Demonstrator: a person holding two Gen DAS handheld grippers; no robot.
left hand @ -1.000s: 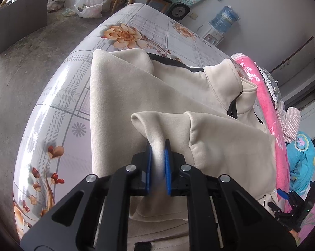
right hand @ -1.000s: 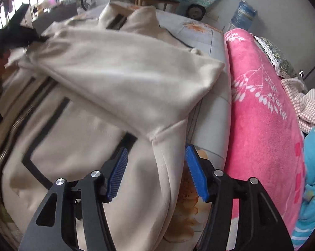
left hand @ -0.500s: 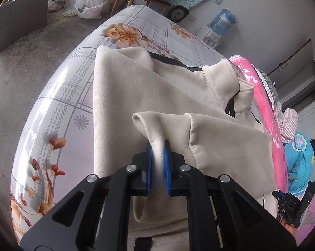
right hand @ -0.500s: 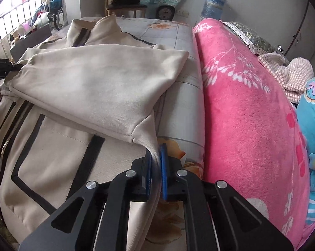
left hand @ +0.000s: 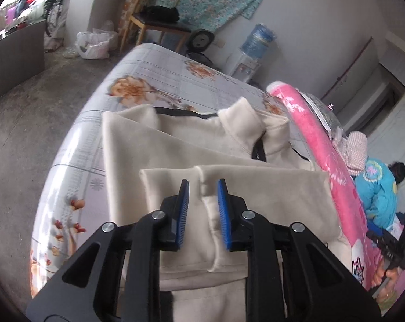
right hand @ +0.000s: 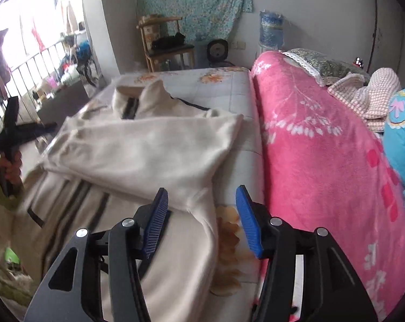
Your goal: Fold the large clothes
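The cream fleece zip jacket (left hand: 175,145) is spread on the floral-sheeted bed (left hand: 159,75), one sleeve (right hand: 148,155) laid across its front — both tools, left tool (left hand: 202,209) and right tool (right hand: 201,220), are opening, nothing gripped.

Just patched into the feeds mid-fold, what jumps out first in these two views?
The cream jacket dominates, spread on the floral bed sheet with one sleeve folded across its body. Beside it lies a bright pink blanket, heaped along the jacket's right in the right wrist view. Both the left gripper and the right gripper hang above the fabric, jaws opening, gripping nothing.
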